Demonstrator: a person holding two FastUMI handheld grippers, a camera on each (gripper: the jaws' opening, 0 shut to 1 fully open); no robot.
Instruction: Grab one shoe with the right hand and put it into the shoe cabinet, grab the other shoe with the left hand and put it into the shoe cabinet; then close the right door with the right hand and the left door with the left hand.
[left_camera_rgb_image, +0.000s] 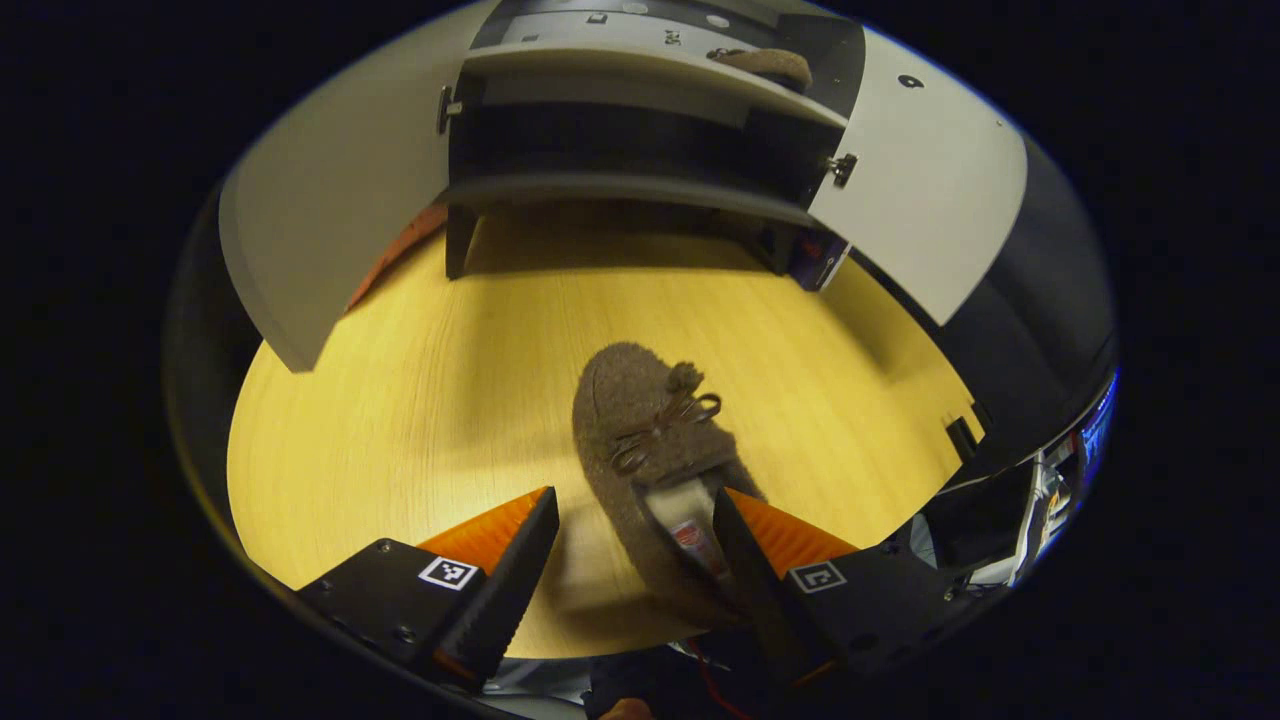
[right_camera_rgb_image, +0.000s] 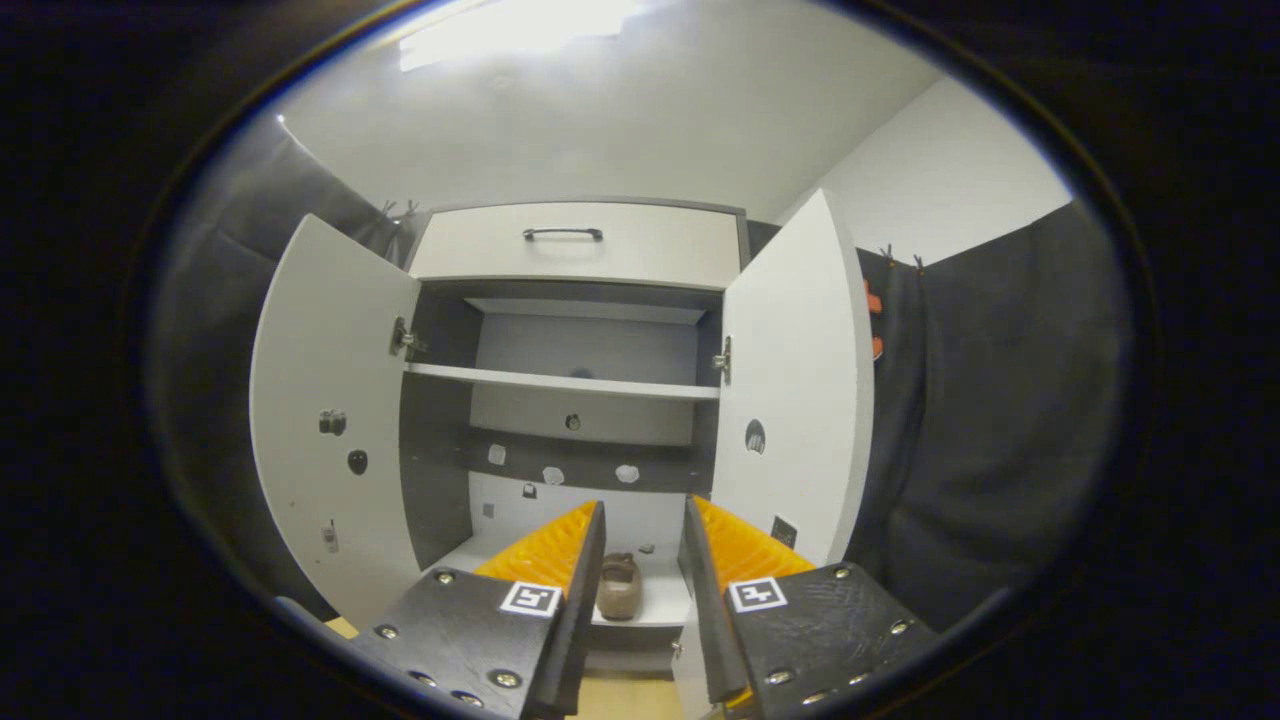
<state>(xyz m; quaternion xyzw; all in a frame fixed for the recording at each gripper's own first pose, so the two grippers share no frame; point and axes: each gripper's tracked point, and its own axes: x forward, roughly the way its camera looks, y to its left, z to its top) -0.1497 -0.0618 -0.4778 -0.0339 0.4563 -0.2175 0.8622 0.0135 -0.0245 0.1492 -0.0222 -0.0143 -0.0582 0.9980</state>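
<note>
A brown fuzzy slipper (left_camera_rgb_image: 640, 420) with a bow lies on the wooden floor (left_camera_rgb_image: 400, 400), toe toward the white shoe cabinet (left_camera_rgb_image: 620, 190). My left gripper (left_camera_rgb_image: 635, 497) is open and straddles its heel end; the right finger sits at the slipper's opening, the left finger stands apart from it. The second brown slipper (left_camera_rgb_image: 770, 65) rests on a cabinet shelf, and it shows as a slipper (right_camera_rgb_image: 619, 588) on the low shelf, seen between the fingers of my right gripper (right_camera_rgb_image: 643, 507). That gripper is open, holds nothing, and hangs in front of the cabinet (right_camera_rgb_image: 570, 245).
Both cabinet doors stand wide open: left door (right_camera_rgb_image: 330, 400), right door (right_camera_rgb_image: 790, 380), also the left door (left_camera_rgb_image: 330, 200) and right door (left_camera_rgb_image: 920, 190). A drawer with a dark handle (right_camera_rgb_image: 562, 234) tops the cabinet. Dark cloth walls flank it.
</note>
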